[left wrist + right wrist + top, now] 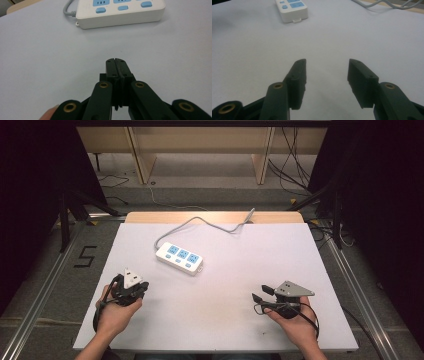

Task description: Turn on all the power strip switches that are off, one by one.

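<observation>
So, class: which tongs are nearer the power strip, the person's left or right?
Left. The left tongs sit just in front of the power strip, slightly to its left; the right tongs lie farther off, toward its right.

The left gripper (131,288), at the lower left of the high view, is a black linkage body topped by a pale grey three-cornered plate, with a black cable looping down beside the bare left hand (114,314). The right gripper (263,294), at the lower right, carries a darker grey plate, and a thin black cable curls round the bare right hand (294,324). In both gripper views the matt black jaw arms show brass-coloured pivot rings and small dark screws in the flat pads.
</observation>
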The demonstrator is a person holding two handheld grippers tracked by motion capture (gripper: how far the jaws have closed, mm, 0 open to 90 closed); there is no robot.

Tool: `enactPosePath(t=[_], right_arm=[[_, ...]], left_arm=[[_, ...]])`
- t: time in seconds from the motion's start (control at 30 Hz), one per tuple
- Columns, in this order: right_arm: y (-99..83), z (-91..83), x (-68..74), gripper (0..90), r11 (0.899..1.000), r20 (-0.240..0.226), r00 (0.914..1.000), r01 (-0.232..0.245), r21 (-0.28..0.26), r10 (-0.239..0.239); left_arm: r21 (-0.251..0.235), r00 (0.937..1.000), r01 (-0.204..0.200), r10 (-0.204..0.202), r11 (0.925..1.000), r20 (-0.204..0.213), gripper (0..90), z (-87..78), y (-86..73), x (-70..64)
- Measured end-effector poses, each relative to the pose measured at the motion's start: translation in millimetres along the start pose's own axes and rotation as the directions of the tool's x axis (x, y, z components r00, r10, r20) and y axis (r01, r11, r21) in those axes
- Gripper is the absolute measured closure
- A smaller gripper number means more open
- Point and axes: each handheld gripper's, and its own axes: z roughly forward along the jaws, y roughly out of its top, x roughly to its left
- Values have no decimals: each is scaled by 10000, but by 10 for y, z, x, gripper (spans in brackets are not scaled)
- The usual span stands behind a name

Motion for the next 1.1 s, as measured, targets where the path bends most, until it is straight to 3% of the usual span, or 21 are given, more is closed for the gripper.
enactPosePath(t=[0.17, 0.43, 1.1], right_arm=[[16, 13, -15, 455, 9998, 19, 9999, 143, 102, -143], [28, 12, 11, 432, 9996, -25, 9996, 271, 88, -270], [14, 0, 17, 381, 9999, -110, 9999, 99, 44, -98]], left_arm=[[132, 9993, 174, -179, 9998, 321, 896, 38, 65, 62], [-62, 9992, 393, -392, 9992, 121, 897, 19, 194, 180], [520, 9987, 475, -484, 9975, 156, 897, 220, 389, 256]])
